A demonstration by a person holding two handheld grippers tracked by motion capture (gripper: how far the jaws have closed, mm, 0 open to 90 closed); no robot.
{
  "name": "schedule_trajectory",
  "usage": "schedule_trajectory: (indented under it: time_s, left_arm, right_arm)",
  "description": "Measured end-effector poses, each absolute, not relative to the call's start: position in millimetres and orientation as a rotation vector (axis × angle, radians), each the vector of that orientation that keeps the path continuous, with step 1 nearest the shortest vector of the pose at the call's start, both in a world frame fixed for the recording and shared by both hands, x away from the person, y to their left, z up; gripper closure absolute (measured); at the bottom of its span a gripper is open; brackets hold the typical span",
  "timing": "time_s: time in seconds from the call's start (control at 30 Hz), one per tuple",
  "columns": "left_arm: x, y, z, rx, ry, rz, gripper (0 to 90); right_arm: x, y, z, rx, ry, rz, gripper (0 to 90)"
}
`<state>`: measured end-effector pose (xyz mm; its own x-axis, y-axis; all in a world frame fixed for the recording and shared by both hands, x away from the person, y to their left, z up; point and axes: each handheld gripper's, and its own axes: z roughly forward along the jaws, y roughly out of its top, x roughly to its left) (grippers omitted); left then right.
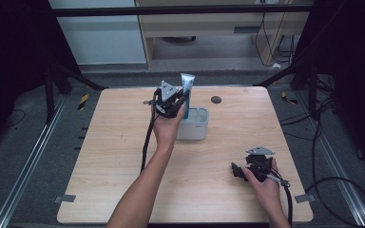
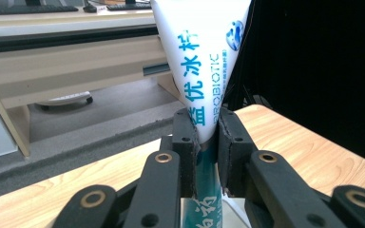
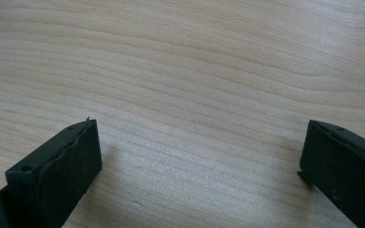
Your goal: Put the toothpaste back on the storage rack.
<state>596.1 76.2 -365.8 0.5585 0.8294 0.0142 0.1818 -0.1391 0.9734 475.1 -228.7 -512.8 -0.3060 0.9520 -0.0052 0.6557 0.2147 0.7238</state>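
1. Item in hand: a white and teal toothpaste tube [image 2: 204, 66], flat crimped end up, held upright over a small white rectangular container [image 1: 194, 124] near the twelve o'clock part of the wooden table [image 1: 123, 156]. The tube's lower end is seen dipping toward the container opening; whether it rests on the bottom cannot be told

2. Left gripper [image 2: 208, 142]: clenched on the toothpaste tube, the pads pressed to both flat faces near where the white print meets the teal body. In the high view it is seen directly above the container's nine o'clock side

3. Right gripper [image 3: 195, 166]: released, jaws spread wide with bare wood between them, parked near the table's four o'clock corner [image 1: 254, 168]; nothing is held

4. Risk, judged: the tube is soft and tapered, so a slide through the pads could be caused by the narrow grip

5. Risk, judged: the light container could be tipped or pushed toward three o'clock if its wall is struck by the tube cap, as it is steadied by nothing

6. Risk, judged: if let go too high, the tube could topple over the rim onto the table

7. Risk, judged: paste could be forced out by a harder squeeze
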Motion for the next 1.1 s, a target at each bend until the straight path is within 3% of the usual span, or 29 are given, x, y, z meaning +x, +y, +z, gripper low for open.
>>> schedule_trajectory:
  time_s: [1.1]
  left_arm:
    - [598,71,-394,1.721,0.872,0.679,78.7]
  right_arm:
    - [475,-229,-513,1.488,2.04,0.871,0.4]
